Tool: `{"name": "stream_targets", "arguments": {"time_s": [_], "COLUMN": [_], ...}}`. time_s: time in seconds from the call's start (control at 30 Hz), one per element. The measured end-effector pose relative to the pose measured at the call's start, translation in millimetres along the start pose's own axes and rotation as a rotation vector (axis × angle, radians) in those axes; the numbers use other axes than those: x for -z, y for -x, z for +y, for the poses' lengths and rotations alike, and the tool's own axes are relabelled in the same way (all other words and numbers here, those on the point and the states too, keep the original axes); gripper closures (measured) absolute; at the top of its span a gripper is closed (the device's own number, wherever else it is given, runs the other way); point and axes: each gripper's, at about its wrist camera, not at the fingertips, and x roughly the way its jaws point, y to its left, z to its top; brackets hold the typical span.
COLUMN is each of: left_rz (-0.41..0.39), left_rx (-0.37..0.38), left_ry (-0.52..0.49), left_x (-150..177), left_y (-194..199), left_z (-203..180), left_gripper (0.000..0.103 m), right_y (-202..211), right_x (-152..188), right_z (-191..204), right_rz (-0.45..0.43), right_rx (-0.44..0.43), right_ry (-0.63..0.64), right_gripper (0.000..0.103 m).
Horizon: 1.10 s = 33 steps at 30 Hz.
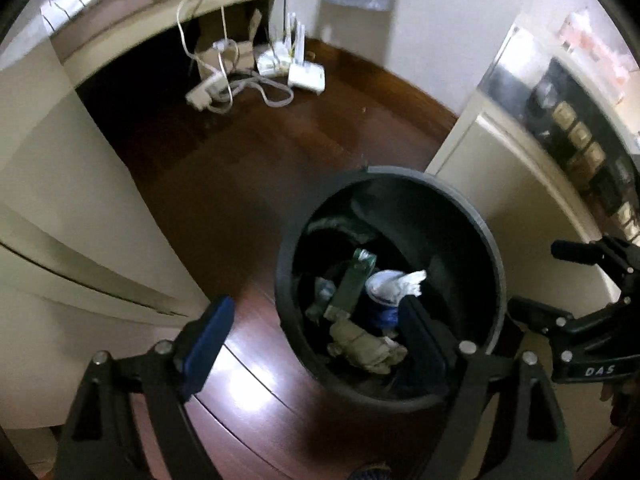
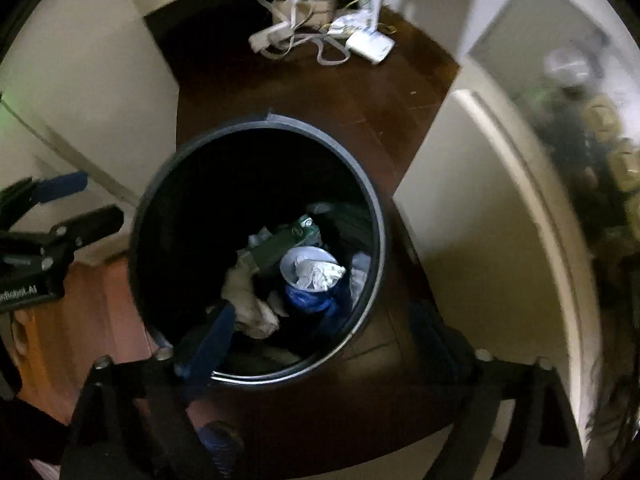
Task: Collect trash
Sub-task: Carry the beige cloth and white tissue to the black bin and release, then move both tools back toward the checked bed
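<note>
One round black bin stands upright on the floor. Inside lie one blue cup and one green carton, its long axis slanting. The left gripper and right gripper have jaws wide apart, holding nothing.

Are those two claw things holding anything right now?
No. Both the left gripper and the right gripper are open and empty above the bin; the cup and other trash lie inside it.

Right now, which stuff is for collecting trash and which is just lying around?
For the job: trash bin; inside it, blue cup stuffed with white tissue, green carton, crumpled beige paper.

Just lying around: white router, power strip, tangled cables.
</note>
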Motion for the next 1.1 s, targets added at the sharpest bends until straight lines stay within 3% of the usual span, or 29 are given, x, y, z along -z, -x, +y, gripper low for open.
{"name": "stream_targets", "arguments": {"time_s": [0.2,0.37,0.5,0.67,0.9,1.1], "left_rz": [-0.107,-0.186,-0.252,-0.337,-0.462,-0.58], "left_rx": [-0.05,-0.095,-0.148,-0.202,-0.26,-0.337], "left_ry": [0.01,0.031,0.063,0.118,0.156,0.236], "left_x": [-1,4,9,30,56,77], "left_y": [95,183,235,305,378,438], "left_z": [-2,14,34,57,78,121], "left_gripper": [0.016,0.016,0.016,0.016,0.016,0.007], "right_y": [108,200,269,352,424,460], "right_x": [-12,-19,-16,0,23,19], "right_z": [20,51,83,134,197,258], "right_rz": [-0.177,-0.309,-0.401,-0.519,-0.62,-0.664], "right_rx": [0.01,-0.01,-0.054,-0.043,-0.059,-0.126], "right_ry": [-0.069,-0.055,-0.015,0.094,0.2,0.28], "right_gripper": [0.0,0.0,0.0,0.0,0.0,0.0]}}
